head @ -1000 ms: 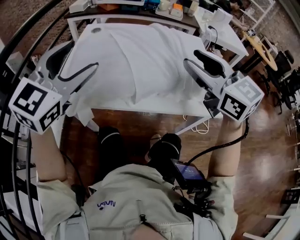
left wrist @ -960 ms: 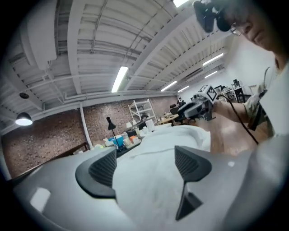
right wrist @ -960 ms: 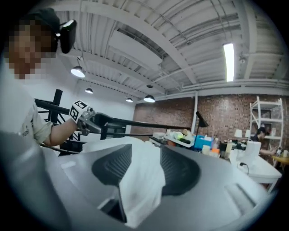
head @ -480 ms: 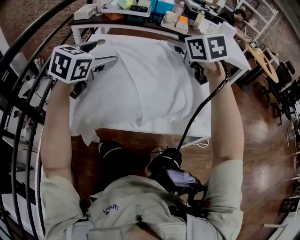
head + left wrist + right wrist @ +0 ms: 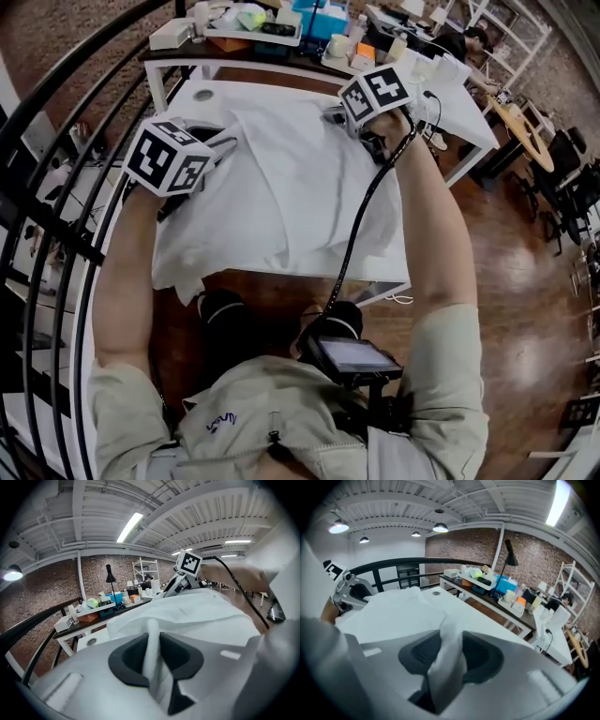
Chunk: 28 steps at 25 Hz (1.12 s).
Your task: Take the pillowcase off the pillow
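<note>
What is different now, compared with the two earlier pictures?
The left gripper and the right gripper moved from the near edge of the table to the far end of the pillowcase. Their jaws have just been closing, and each now pinches a fold of it. The pillowcase lies on the table as before, not yet pulled off.
</note>
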Tool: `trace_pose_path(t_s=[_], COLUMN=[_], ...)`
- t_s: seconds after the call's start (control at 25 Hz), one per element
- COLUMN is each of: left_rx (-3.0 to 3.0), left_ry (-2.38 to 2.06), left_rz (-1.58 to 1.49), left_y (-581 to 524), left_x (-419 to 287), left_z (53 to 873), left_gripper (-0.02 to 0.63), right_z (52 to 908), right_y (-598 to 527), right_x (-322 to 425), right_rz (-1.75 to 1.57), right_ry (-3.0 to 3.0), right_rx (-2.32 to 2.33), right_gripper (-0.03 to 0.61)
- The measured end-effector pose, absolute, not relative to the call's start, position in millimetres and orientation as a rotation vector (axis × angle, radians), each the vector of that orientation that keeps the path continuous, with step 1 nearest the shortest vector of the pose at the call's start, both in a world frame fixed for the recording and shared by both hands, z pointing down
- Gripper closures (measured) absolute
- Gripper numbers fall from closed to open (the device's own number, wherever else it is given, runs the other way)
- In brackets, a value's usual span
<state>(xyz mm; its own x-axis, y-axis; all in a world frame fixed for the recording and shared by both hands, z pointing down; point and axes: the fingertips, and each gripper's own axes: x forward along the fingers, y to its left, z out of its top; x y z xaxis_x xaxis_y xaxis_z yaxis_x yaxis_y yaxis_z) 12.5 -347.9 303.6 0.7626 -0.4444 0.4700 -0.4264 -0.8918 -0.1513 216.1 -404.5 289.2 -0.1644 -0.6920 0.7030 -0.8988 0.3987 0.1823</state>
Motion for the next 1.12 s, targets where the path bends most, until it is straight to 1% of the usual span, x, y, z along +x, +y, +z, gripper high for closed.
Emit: trace_pose_path(t_s=[0.08, 0.16, 0.32, 0.52, 0.8, 0.96, 1.12], left_rx=[-2.900, -2.888, -2.863, -2.833, -2.842, -2.890, -2.931], left_ry=[0.736, 0.746, 0.806, 0.865, 0.969, 1.009, 1.004], left_rz=[-0.780, -0.766, -0.678, -0.540, -0.393, -0.317, -0.313], left_y=[-341, -334, -328, -317, -320, -327, -334], left_x=[11, 11, 4, -12, -45, -63, -64], left_z=[301, 297, 280, 250, 227, 227, 235], left_gripper=[0.569, 0.587, 0.594, 0.595, 0.597, 0.597, 0.597], right_z=[281, 276, 263, 235, 204, 199, 210], right_y=[-397, -391, -387, -380, -364, -348, -334], right_x=[218, 220, 225, 247, 323, 370, 403], right_rz=[0.287, 0.232, 0.175, 0.140, 0.189, 0.271, 0.344], right_ry=[-1.881, -1.846, -1.833, -1.835, -1.763, -1.732, -1.669], right_rx=[1.383, 1.399, 1.469, 1.620, 1.892, 2.018, 2.092], right_gripper=[0.558, 0.565, 0.568, 0.569, 0.569, 0.571, 0.571])
